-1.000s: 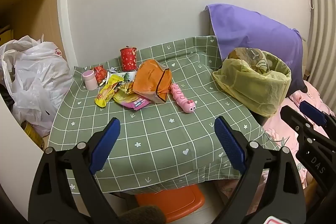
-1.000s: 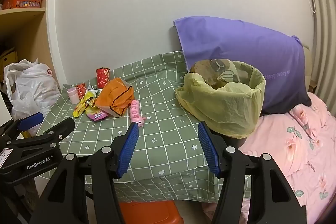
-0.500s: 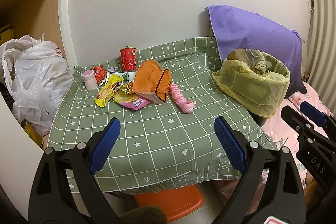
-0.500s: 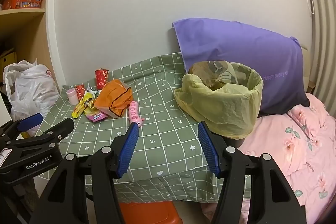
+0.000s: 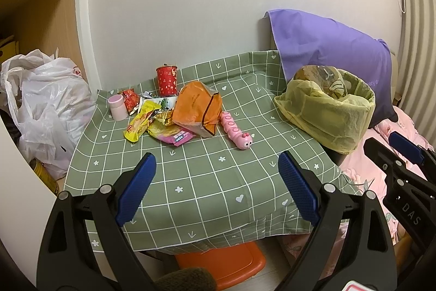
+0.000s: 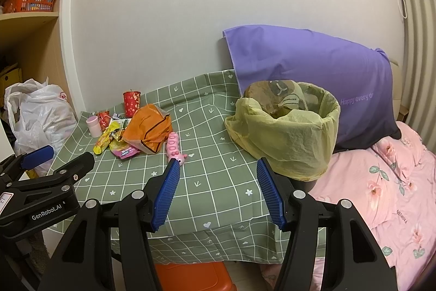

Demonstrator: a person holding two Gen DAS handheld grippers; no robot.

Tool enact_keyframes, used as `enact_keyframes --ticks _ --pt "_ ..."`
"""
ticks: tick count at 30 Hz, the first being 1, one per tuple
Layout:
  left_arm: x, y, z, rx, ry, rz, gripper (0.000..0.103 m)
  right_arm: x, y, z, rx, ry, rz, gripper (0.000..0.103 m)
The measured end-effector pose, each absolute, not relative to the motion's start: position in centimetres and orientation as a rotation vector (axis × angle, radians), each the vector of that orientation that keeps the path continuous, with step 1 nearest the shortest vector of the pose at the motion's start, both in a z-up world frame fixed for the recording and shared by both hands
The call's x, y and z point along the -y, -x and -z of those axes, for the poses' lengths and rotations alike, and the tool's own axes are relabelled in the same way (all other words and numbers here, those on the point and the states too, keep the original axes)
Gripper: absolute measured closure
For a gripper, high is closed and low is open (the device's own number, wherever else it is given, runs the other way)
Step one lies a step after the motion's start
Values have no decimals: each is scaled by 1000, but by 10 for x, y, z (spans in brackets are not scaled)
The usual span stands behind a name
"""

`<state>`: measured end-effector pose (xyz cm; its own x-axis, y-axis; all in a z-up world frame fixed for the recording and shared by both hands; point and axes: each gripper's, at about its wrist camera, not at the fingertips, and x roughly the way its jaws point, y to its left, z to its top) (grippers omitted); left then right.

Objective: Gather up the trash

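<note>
Little had shifted since a second earlier: both views had crept only slightly, the right one easing a touch toward the bin, and nothing on the tabletop [image 5: 207, 182] had been disturbed. The left tongs [image 5: 215, 188] hung above the near edge of the green checked cloth, jaws spread wide and holding nothing. The right tongs [image 6: 218, 194] hovered likewise released, empty, near the front of the cloth.

Taking the yellow-lined trash bin [image 5: 327, 111] as the landmark: it stood at the right edge of the tabletop, against a purple pillow [image 5: 332, 45], with crumpled paper already inside it. Well to the left of the bin lay the trash heap, led by an orange bag [image 5: 197, 107]. Touching that bag on the side away from the bin were a yellow wrapper [image 5: 139, 122] and a pink packet [image 5: 179, 137]. Farther left still stood a pink cup [image 5: 117, 107], with a red wrapper [image 5: 130, 98] beside it, and a red paper cup [image 5: 166, 81] stood behind the heap by the wall. Between the orange bag and the bin lay a pink caterpillar toy [image 5: 237, 131]. Beyond the tabletop's far-left side sat a white plastic bag [image 5: 46, 105].
</note>
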<state>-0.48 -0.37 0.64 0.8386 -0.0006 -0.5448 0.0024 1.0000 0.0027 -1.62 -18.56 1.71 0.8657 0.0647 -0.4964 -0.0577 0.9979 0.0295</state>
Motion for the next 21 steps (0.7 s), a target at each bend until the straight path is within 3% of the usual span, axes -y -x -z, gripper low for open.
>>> enact_keyframes --ticks 21 --pt "3 6 -7 -572 -1 2 16 183 18 -16 -517 -14 -63 48"
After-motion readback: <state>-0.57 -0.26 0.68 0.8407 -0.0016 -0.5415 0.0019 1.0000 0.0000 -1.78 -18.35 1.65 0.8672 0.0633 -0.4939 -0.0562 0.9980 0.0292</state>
